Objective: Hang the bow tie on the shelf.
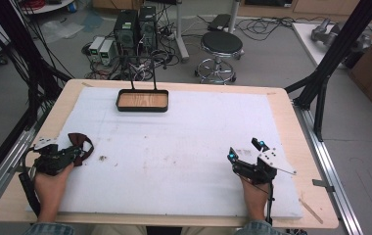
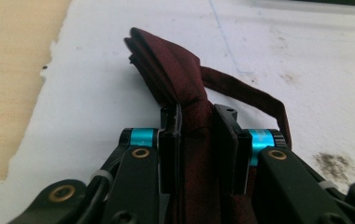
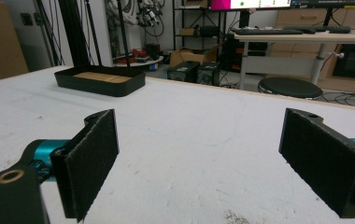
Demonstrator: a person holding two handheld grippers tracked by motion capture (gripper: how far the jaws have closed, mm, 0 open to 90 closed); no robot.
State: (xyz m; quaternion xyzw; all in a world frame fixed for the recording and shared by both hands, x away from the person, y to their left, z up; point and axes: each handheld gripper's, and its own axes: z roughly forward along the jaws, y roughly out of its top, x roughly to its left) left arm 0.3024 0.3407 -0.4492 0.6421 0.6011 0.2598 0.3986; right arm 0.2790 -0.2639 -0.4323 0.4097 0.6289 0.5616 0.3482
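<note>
White foam mat (image 1: pixel 174 152) covers my wooden table (image 1: pixel 291 122); cables and a stool (image 1: pixel 221 45) lie beyond. At the mat's left edge my left gripper (image 2: pixel 198 122) clamps the maroon bow tie (image 2: pixel 168 74), its long axis running away from me. Open mat stretches right to my right gripper (image 3: pixel 199 154), jaws wide, empty.

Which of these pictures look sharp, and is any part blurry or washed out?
High view: even, soft light, slightly grainy, no hard shadows. Left gripper view: the maroon bow tie is fairly sharp between the jaws, the white mat pale and washed out farther off. Right gripper view: pads crisp, black tray sharp, background room softer.
</note>
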